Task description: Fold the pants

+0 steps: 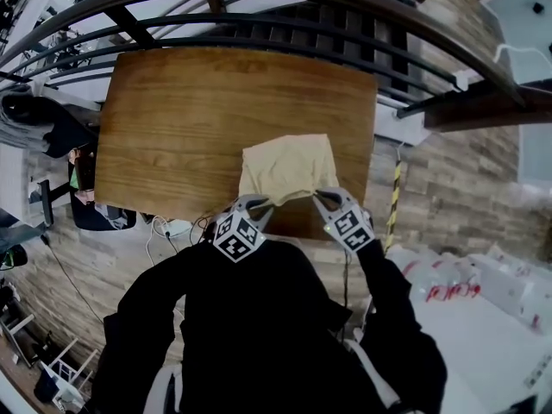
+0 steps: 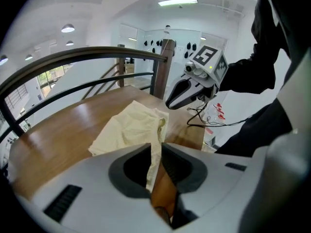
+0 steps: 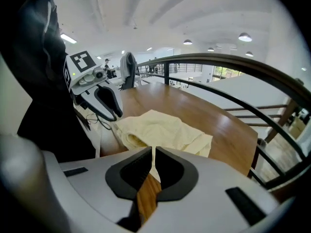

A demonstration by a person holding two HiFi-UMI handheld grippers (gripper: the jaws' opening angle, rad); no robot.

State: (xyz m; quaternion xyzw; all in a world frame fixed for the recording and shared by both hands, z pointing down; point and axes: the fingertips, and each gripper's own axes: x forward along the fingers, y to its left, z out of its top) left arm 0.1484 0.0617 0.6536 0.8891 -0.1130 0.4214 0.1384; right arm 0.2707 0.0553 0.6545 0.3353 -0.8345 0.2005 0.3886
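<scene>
Pants (image 1: 289,169) lie as compact bundle near front edge of surface (image 1: 190,119). Right tongs (image 1: 326,198) pinch 1 corner; left tongs (image 1: 256,202) slightly parted, cloth loose between. Judged: folding nearly done; release, tidying left.

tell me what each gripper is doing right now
Left gripper: jaws apart, pants edge between them.
Right gripper: closed on the pants edge.

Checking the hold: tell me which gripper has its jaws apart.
The left gripper: a gap shows beside the pants between its jaws. The right gripper is pinched shut on them.
</scene>
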